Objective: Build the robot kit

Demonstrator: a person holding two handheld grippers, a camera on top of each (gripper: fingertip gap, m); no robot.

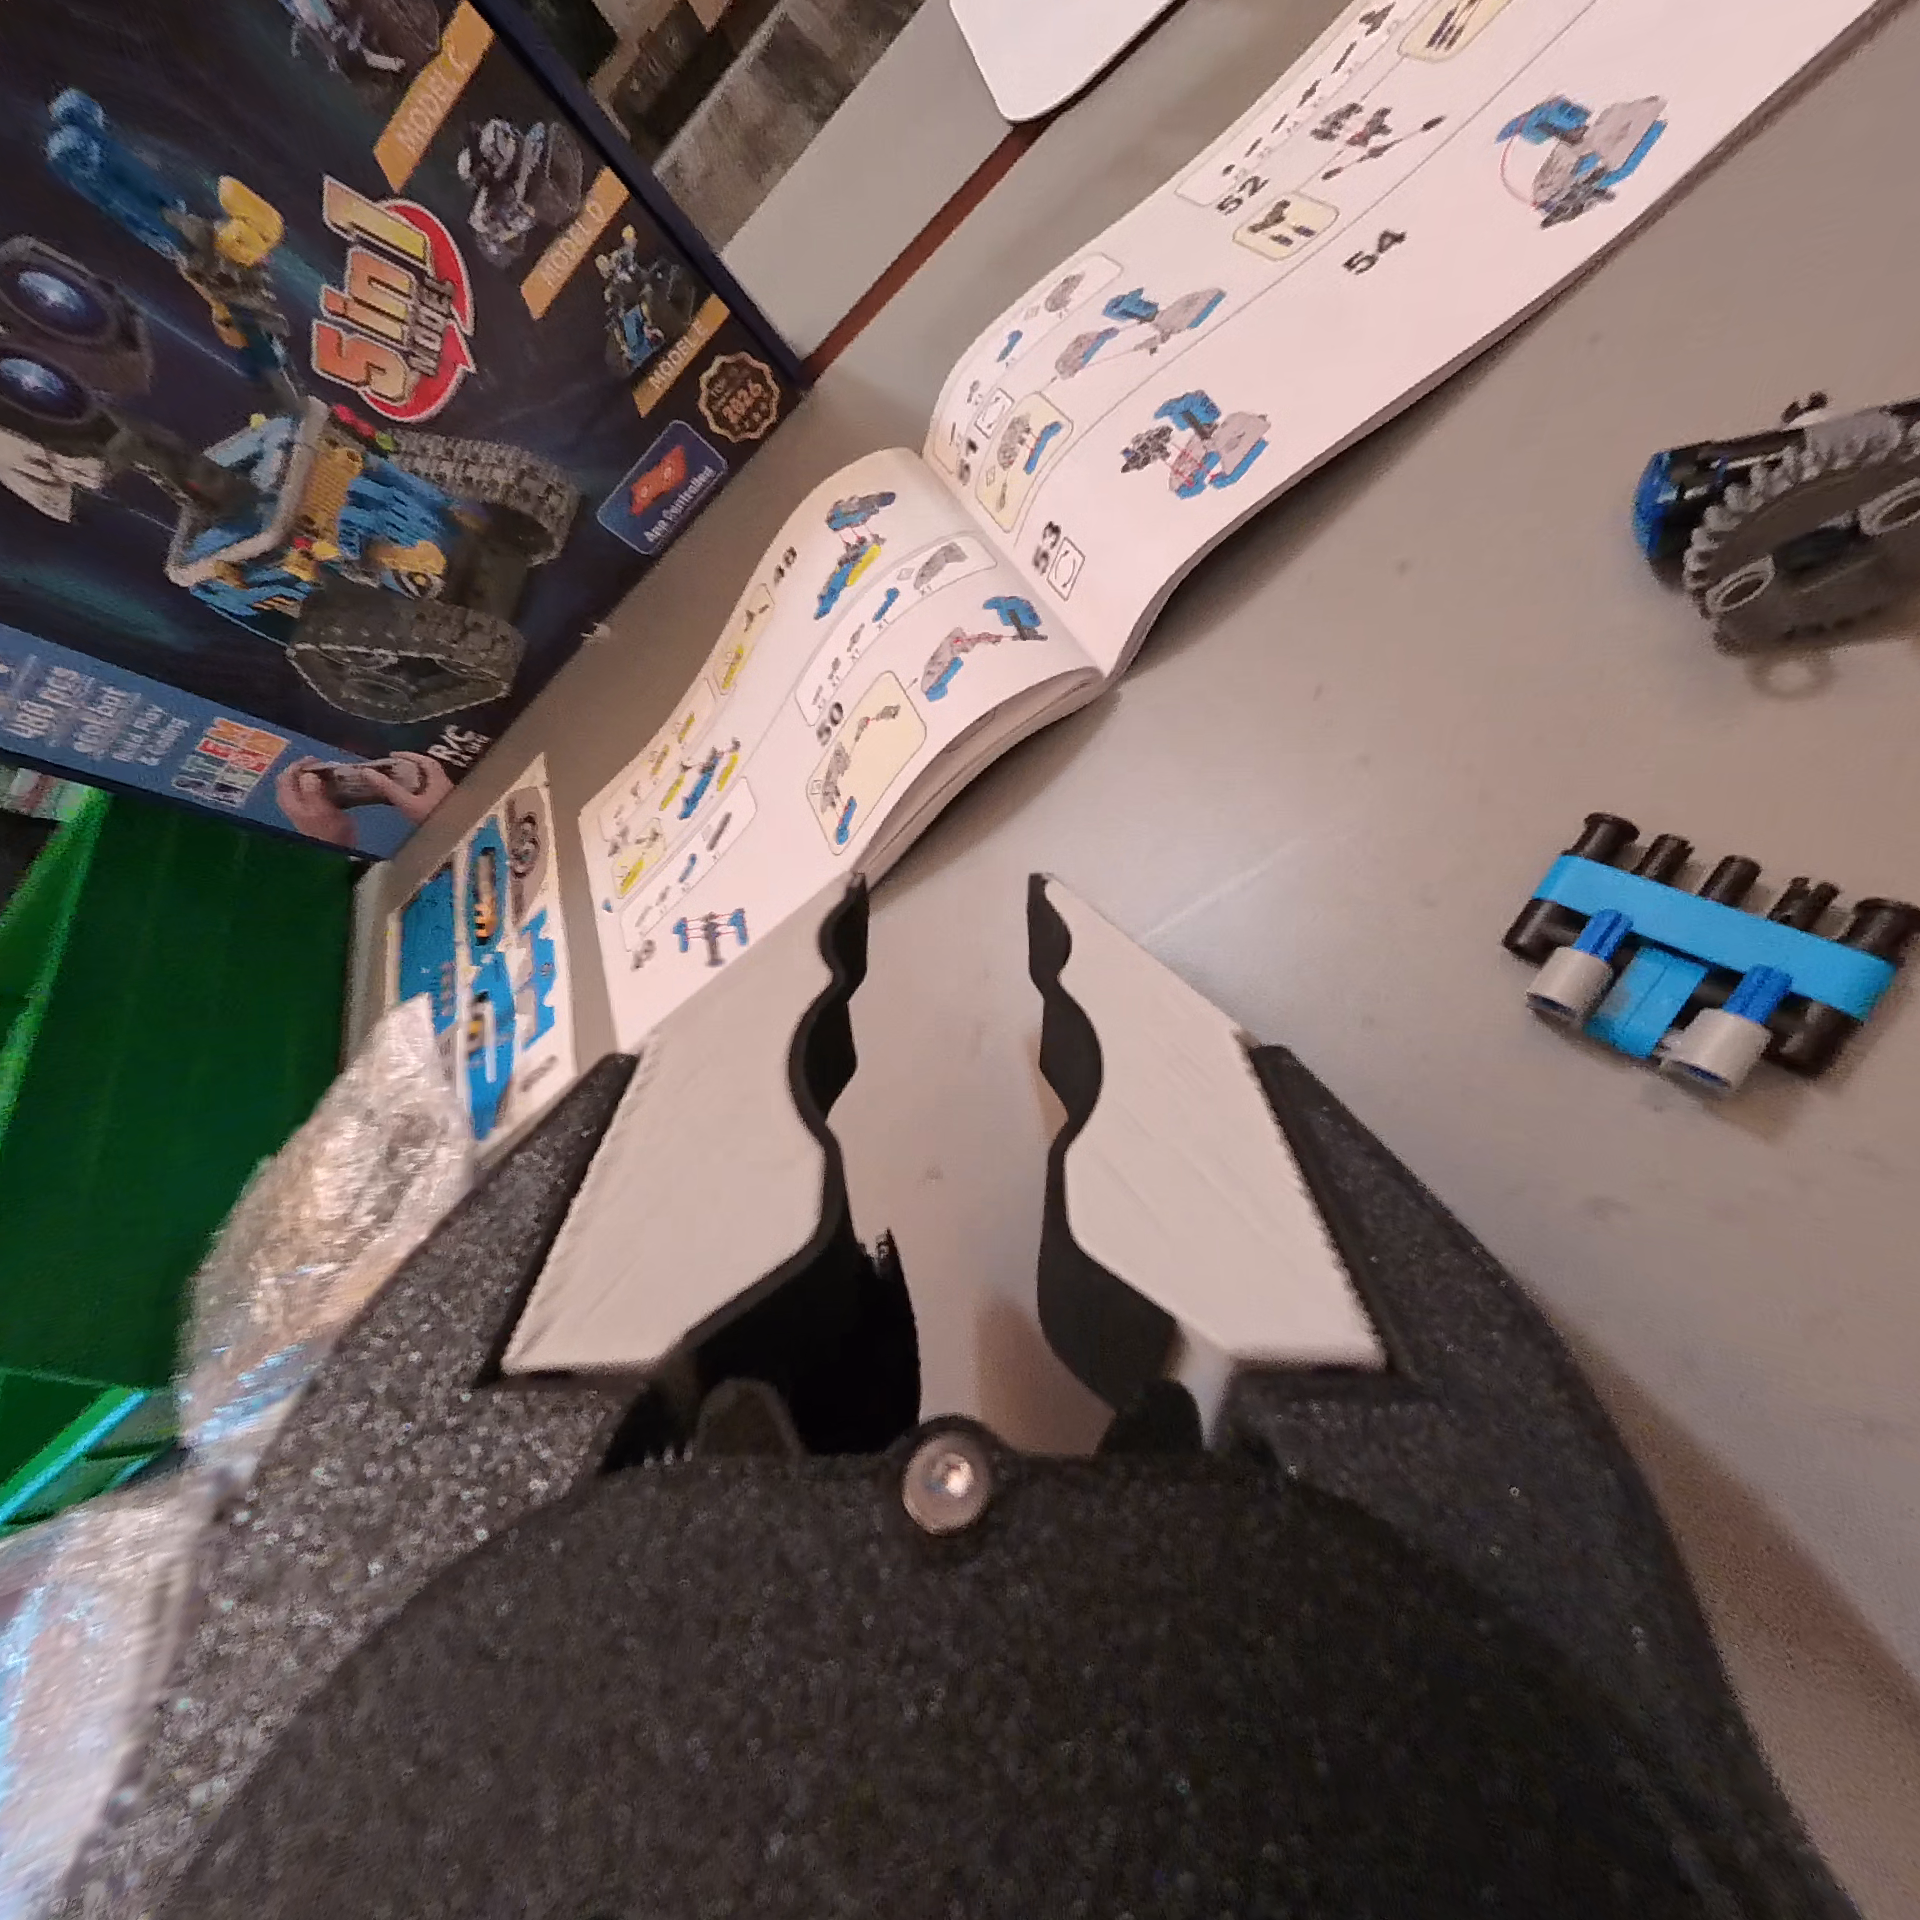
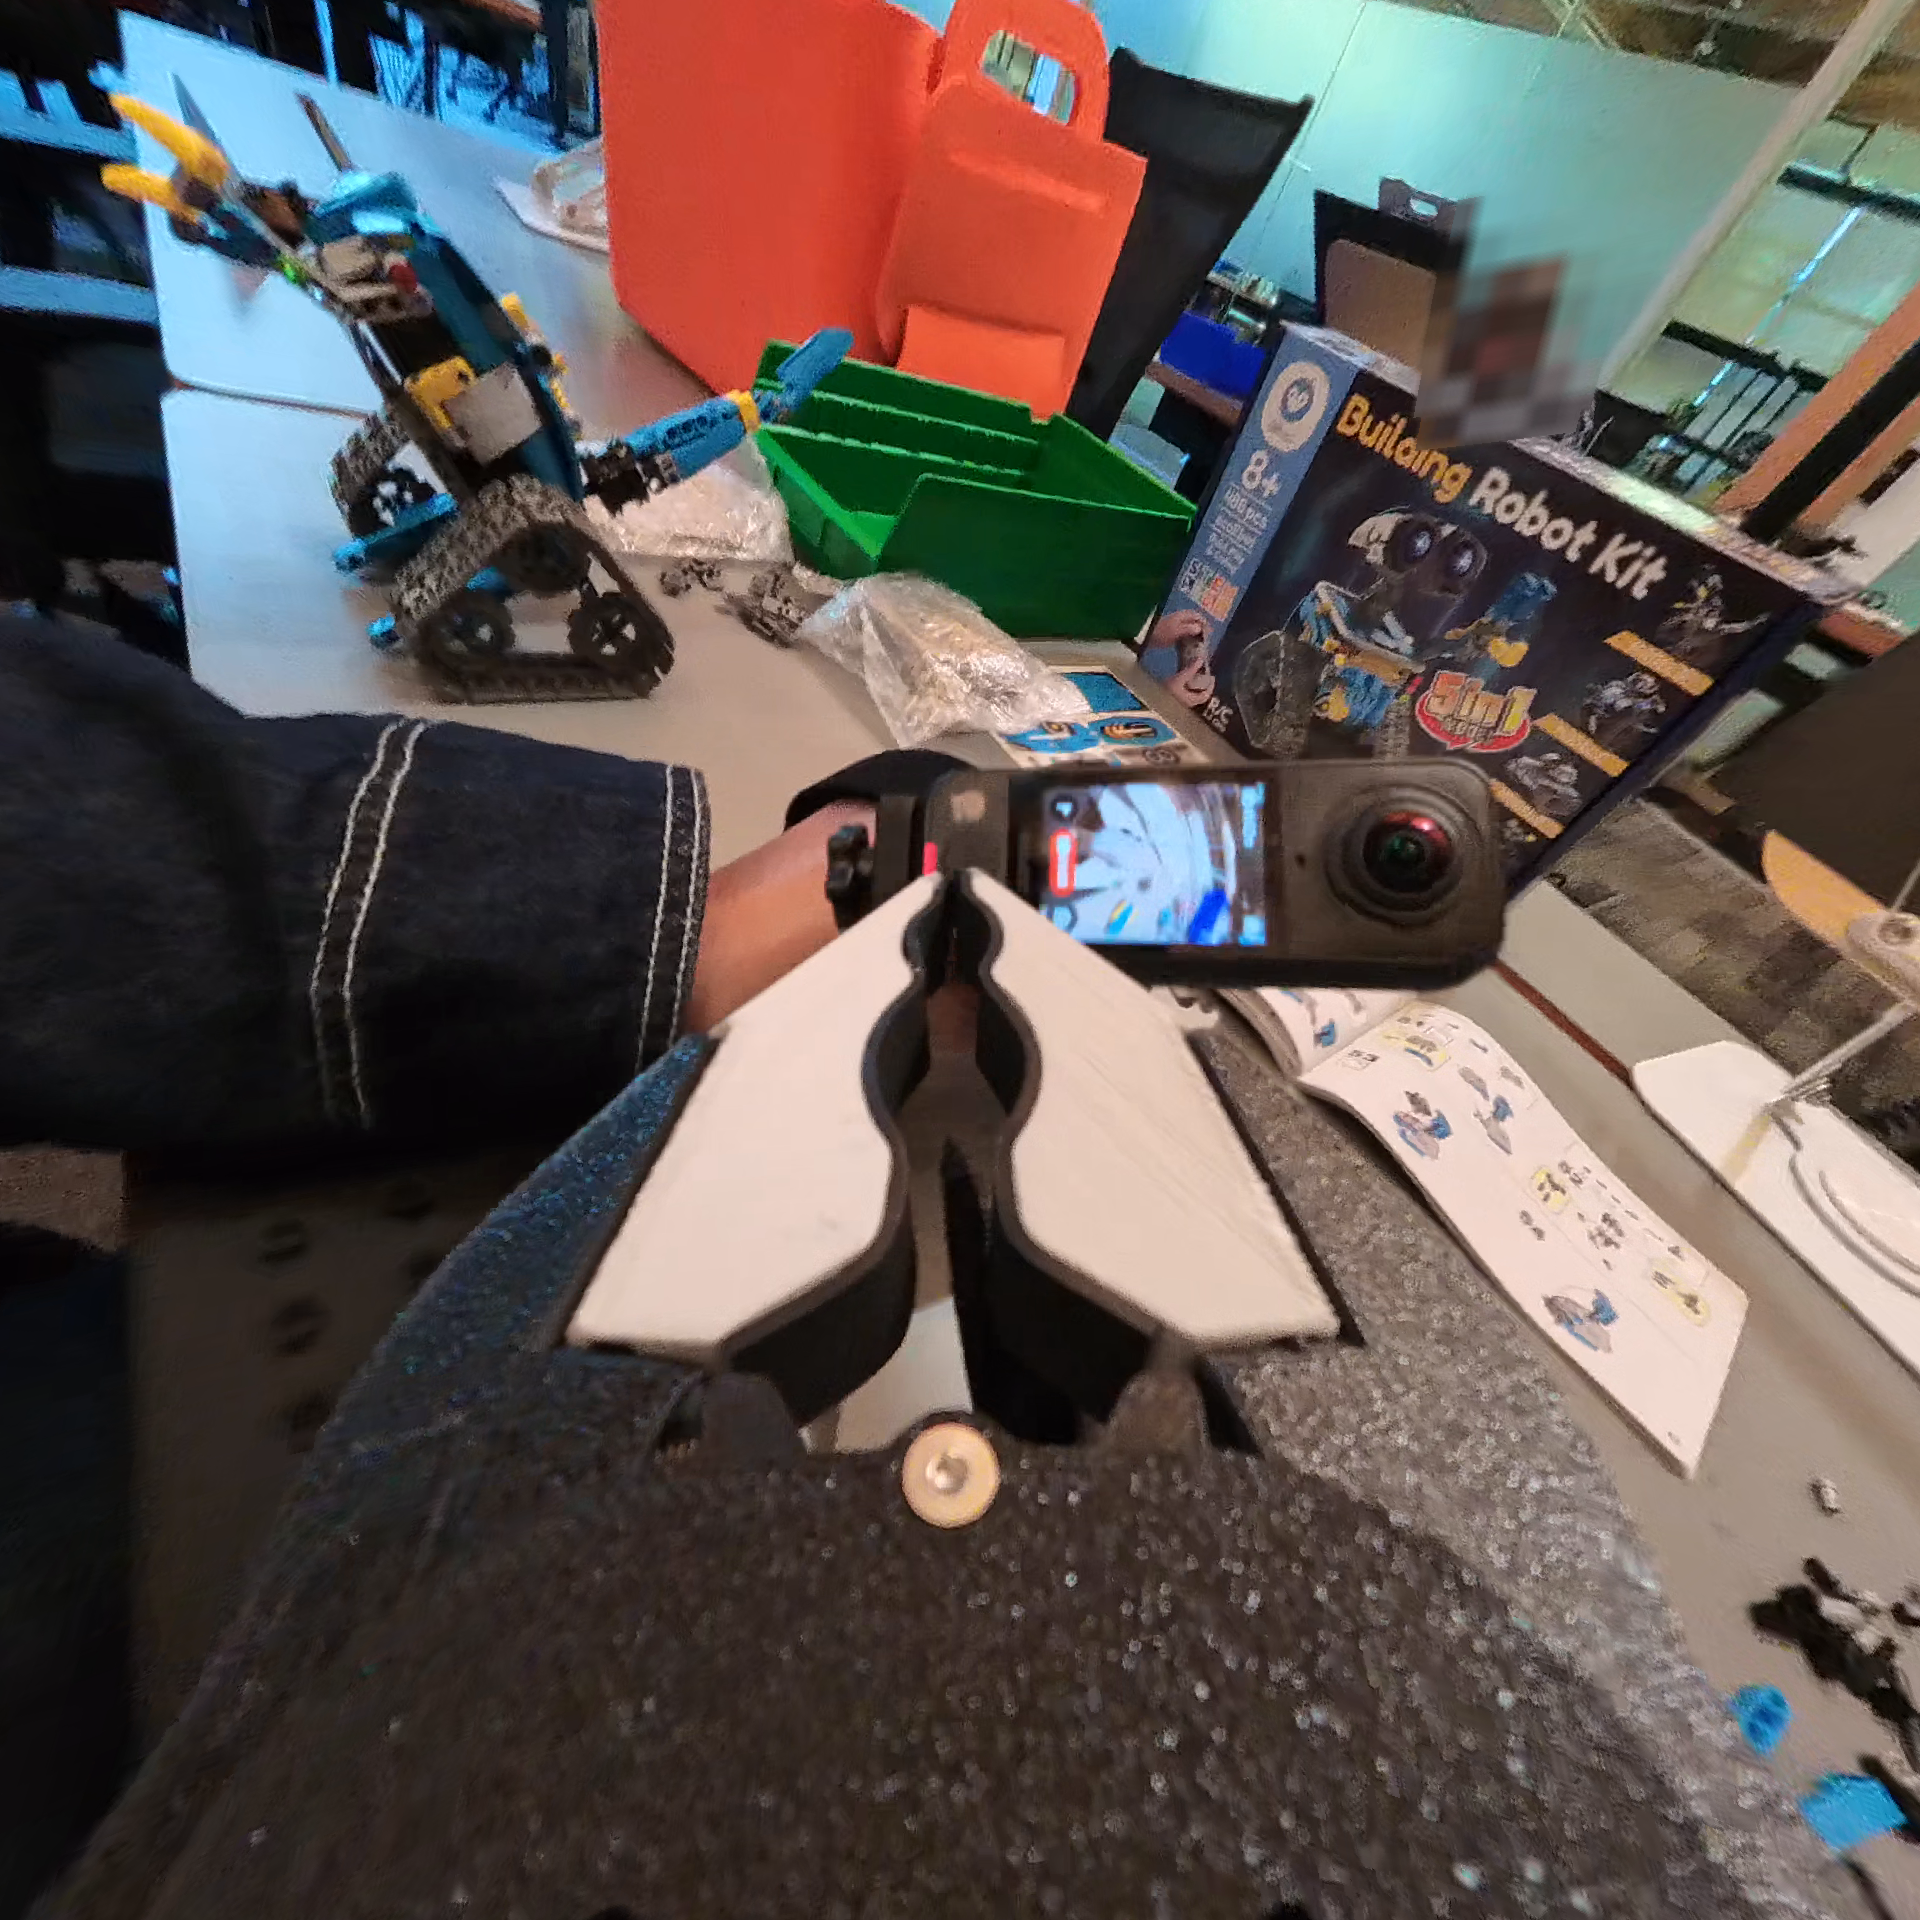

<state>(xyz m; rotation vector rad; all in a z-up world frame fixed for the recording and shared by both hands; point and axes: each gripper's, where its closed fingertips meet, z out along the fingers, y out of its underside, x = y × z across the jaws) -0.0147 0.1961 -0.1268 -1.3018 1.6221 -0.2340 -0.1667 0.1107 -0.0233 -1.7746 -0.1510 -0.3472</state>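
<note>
The left gripper [image 1: 945, 894] hangs over the grey table [image 1: 1351, 790] with jaws apart and empty, just short of the open instruction booklet [image 1: 935, 644]; a blue and black pin assembly [image 1: 1704, 956] and a geared wheel module [image 1: 1787, 530] lie to its side. The right gripper [image 2: 954, 883] has its tips nearly together, holding nothing, pointing at the camera [image 2: 1226, 868] on the other gripper, with the kit box [image 2: 1475, 613] and tracked robot model [image 2: 468, 457] beyond. A clean pick would probably need jaws squared across the assembly's blue bar.
</note>
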